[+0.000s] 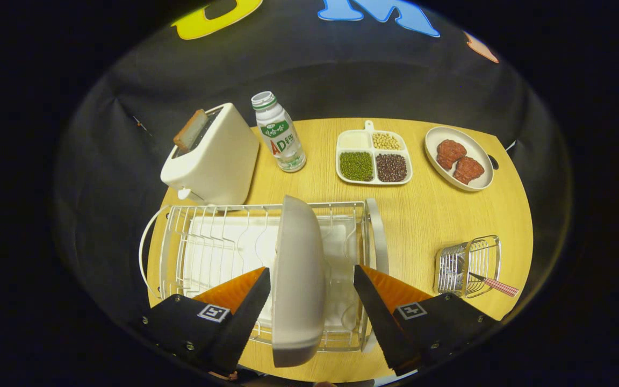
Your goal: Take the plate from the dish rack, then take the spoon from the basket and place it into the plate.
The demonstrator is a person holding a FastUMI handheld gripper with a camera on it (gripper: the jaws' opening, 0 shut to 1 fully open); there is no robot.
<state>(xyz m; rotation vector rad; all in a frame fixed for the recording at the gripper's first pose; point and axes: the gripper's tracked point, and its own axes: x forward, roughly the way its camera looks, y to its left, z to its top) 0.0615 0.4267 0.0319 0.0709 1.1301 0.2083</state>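
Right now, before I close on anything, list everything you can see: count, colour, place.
plate: one, off-white, standing on edge in the dish rack, between the fingers
dish rack: one, white wire, on the table nearest the fingers
toaster: one, cream, beyond the rack, a brown slice in its slot
bottle: one, white with green cap, beside the toaster
divided tray: one, white, four compartments, beyond the rack
oval dish: one, white, two reddish-brown pieces on it, beside the tray
basket: one, silver wire, beside the rack
spoon: one, red-checked handle sticking out of the basket
table: one, light wood
gripper: one, fingers open either side of the plate, right finger clearly apart from it
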